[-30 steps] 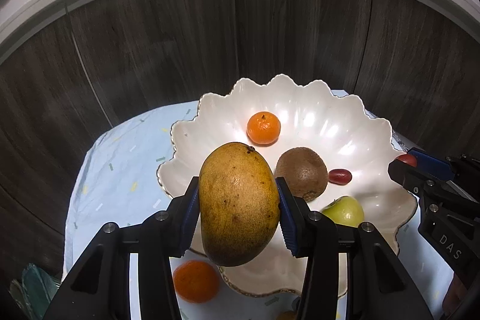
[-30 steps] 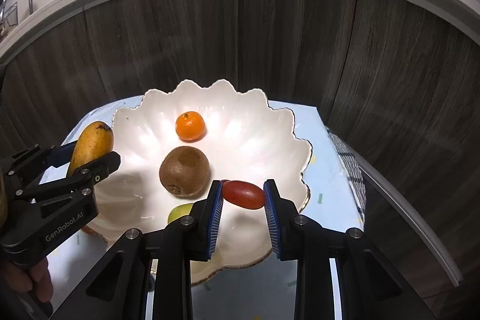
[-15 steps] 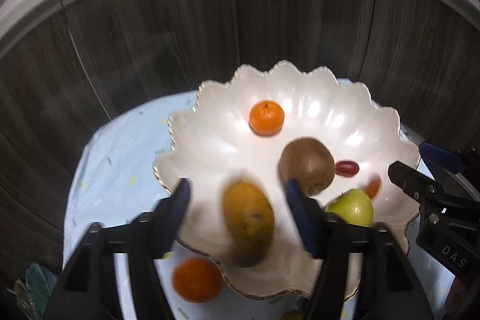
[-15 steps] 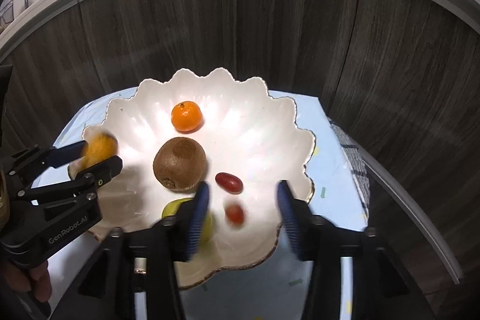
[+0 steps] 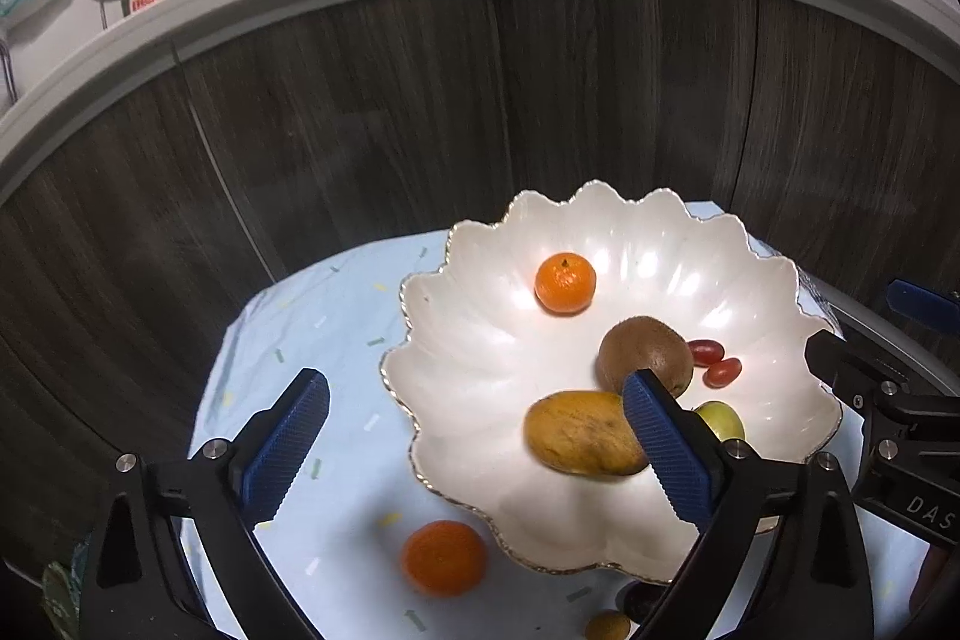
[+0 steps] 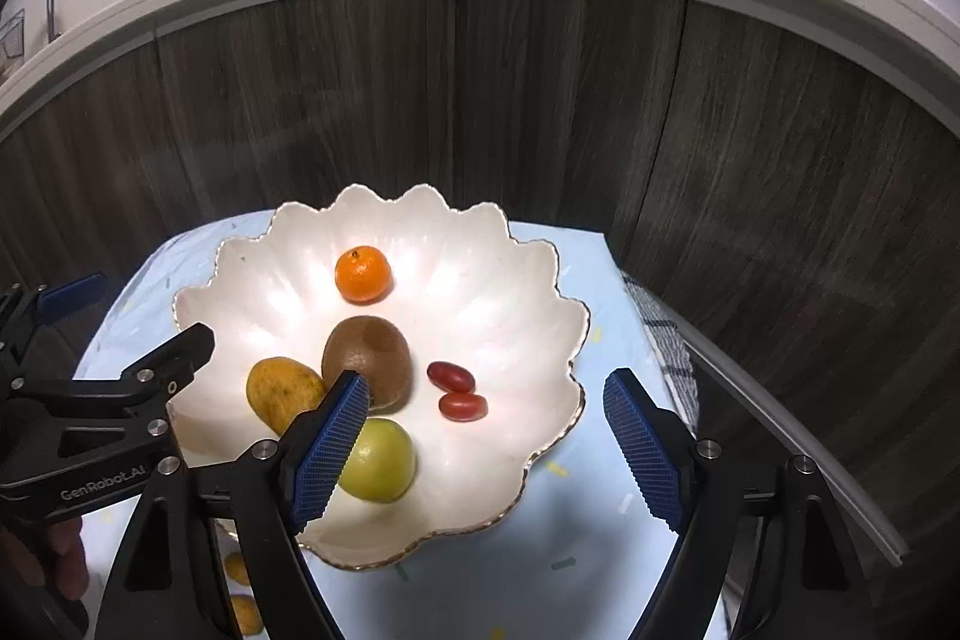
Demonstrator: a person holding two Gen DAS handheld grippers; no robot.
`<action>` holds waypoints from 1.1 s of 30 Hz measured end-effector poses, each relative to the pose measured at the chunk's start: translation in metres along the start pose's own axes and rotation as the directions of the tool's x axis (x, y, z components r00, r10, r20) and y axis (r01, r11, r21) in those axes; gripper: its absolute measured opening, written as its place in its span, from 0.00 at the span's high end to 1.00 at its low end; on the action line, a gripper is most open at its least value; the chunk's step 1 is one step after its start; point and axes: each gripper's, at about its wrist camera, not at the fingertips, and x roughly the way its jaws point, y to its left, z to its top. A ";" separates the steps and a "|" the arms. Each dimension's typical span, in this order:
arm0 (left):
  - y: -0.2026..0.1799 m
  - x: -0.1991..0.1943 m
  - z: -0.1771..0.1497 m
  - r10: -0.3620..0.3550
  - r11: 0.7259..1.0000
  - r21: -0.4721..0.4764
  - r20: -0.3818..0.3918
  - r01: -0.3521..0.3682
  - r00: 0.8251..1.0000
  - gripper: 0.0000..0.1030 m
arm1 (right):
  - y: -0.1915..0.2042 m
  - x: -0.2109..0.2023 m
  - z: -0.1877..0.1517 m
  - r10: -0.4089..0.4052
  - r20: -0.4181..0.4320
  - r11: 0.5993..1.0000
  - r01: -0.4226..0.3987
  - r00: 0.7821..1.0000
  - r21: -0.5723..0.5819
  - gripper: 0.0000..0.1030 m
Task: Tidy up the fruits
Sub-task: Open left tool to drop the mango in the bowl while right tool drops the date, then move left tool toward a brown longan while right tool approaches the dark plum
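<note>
Both tools hang over the near side of the scalloped white bowl (image 5: 774, 280), and both have just been opening — nothing sits between either pair of blue pads. The left gripper (image 5: 477, 436) stands with its jaws spread wide; the mango (image 5: 585, 433) lies on its side in the bowl's near half, just behind the right-hand pad and touching neither. The right gripper (image 6: 483, 442) is likewise parted, its gap looking onto the bowl's near right rim and the pale blue cloth (image 6: 576, 568) beyond it. Inside the bowl the kiwi (image 6: 367, 361) sits at the middle with the mango against its left side, a green apple (image 6: 378, 460) in front of it, and two small red fruits (image 6: 456, 391) lying close together to its right. A mandarin (image 6: 363, 274) rests alone toward the far side, with bare white around it. The far and right parts of the bowl are the open ground — the near left is crowded. Outside, on the cloth, another orange (image 5: 444, 556) lies just short of the bowl's gilt edge, and a small brown fruit (image 5: 607, 627) shows at the bottom of the left view. The cloth's far edge runs close to the dark wood cabinet fronts (image 5: 360, 130).
</note>
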 end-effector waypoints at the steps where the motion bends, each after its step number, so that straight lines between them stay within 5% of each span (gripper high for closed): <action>1: 0.001 -0.004 0.001 0.002 1.000 -0.001 0.005 -0.002 1.000 0.02 | 0.000 -0.003 0.001 -0.001 0.005 1.000 0.001 1.000 0.001 0.21; 33: 0.040 -0.076 -0.021 0.020 0.999 -0.051 0.046 -0.018 0.999 0.01 | 0.027 -0.073 -0.008 0.004 0.083 1.000 -0.003 0.997 -0.013 0.21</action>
